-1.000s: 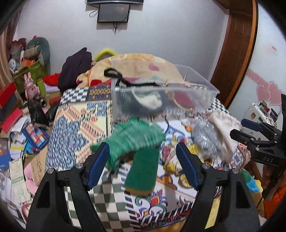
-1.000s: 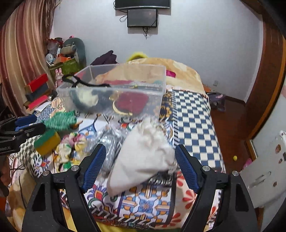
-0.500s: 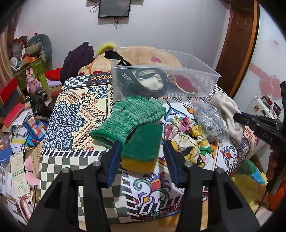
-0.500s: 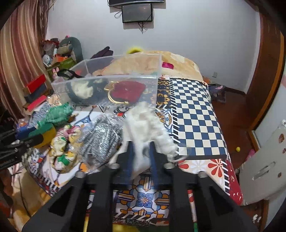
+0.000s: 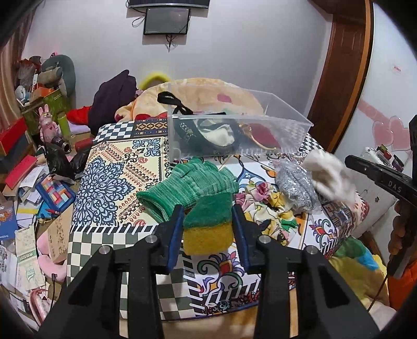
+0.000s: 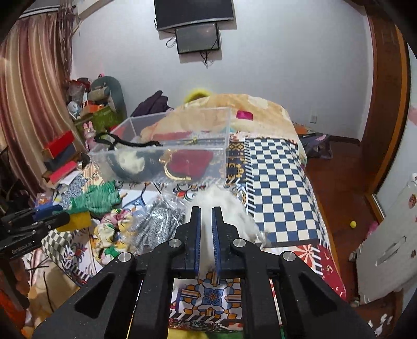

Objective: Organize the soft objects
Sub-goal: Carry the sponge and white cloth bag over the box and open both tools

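1. Open a second ago, the left tool (image 5: 206, 226) now clamps the sponge (image 5: 208, 224) at the bed's (image 5: 109, 182) front edge.
2. The right tool (image 6: 206, 229), likewise narrowed, pinches the white pouch (image 6: 224, 206).
3. Both seem ready for the clear bin (image 5: 286, 133).

patterned bed (image 5: 117, 182), clear bin (image 5: 234, 135), green glove (image 5: 192, 182)

A pale wall (image 6: 286, 65) carries a dark screen (image 6: 194, 13). Striped curtains (image 6: 31, 91) hang left, a wooden door frame (image 6: 385, 91) stands right, above brown floor (image 6: 338, 177). Clutter (image 5: 28, 169) crowds the bedside.
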`<state>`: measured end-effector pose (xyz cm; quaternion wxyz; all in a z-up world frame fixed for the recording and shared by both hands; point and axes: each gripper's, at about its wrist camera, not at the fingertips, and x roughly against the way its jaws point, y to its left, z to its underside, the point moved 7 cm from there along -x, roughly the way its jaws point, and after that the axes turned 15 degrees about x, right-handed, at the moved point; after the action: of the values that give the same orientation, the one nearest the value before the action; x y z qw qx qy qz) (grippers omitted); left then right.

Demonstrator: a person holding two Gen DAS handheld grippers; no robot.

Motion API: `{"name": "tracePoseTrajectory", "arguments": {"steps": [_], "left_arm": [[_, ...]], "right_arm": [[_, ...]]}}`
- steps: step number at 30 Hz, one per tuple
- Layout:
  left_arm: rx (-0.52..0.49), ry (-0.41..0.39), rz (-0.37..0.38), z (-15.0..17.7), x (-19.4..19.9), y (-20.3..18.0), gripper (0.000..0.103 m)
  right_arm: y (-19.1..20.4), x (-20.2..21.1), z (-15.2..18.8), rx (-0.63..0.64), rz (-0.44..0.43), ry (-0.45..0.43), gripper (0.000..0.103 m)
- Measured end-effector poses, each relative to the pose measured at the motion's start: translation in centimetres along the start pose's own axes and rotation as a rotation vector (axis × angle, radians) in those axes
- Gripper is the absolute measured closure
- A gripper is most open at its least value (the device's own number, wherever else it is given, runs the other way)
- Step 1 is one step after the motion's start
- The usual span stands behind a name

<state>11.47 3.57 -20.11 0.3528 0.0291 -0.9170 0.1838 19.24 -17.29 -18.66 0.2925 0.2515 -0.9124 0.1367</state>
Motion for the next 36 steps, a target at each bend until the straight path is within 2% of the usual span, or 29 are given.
{"name": "tracePoseTrajectory", "arguments": {"steps": [7,11,13,14,15,16,23,24,26,27,29,36], "left_arm": [[0.01,-0.067,0.022,-2.2,1.7,-0.8,0.068],[0.014,-0.103,0.043,-3.3,2.7,-1.3,0.068],[0.014,-0.107,0.05,-3.4,2.9,-1.5,0.068],[0.012,-0.106,0.05,-3.3,2.8,-1.5,0.068],[0.009,-0.103,0.05,-3.2,2.8,-1.6,0.068],[0.007,-0.1,0.048,-3.0,2.7,-1.6,0.068],[0.016,-0.061,0.039,-1.9,1.5,-1.4,0.068],[0.015,-0.059,0.037,-1.9,1.5,-1.3,0.068],[0.012,-0.06,0.031,-1.8,1.4,-1.3,0.068],[0.011,-0.061,0.028,-1.8,1.4,-1.3,0.068],[0.013,-0.063,0.027,-2.0,1.3,-1.3,0.068],[0.008,-0.104,0.042,-4.3,1.4,-2.1,0.068]], "right_arm": [[-0.2,1.4,-1.5,0.015,0.013,-0.051,0.096],[-0.5,0.7,-0.8,0.012,0.013,-0.008,0.094],[-0.5,0.0,-0.2,0.006,0.001,0.02,0.081],[-0.5,-0.4,0.1,0.003,-0.003,0.035,0.068],[-0.5,-0.6,0.5,0.002,-0.002,0.042,0.06],[-0.5,-0.9,0.7,0.004,-0.002,0.047,0.059],[1.4,-4.3,2.7,0.041,-0.074,0.146,0.06],[1.4,-4.6,2.9,0.036,-0.069,0.152,0.07],[1.4,-4.7,3.1,0.036,-0.067,0.16,0.082],[1.3,-4.6,3.1,0.03,-0.063,0.156,0.088],[0.8,-4.1,2.9,0.019,-0.052,0.138,0.092],[-0.3,-0.4,-0.6,-0.005,-0.059,0.007,0.094]]}}
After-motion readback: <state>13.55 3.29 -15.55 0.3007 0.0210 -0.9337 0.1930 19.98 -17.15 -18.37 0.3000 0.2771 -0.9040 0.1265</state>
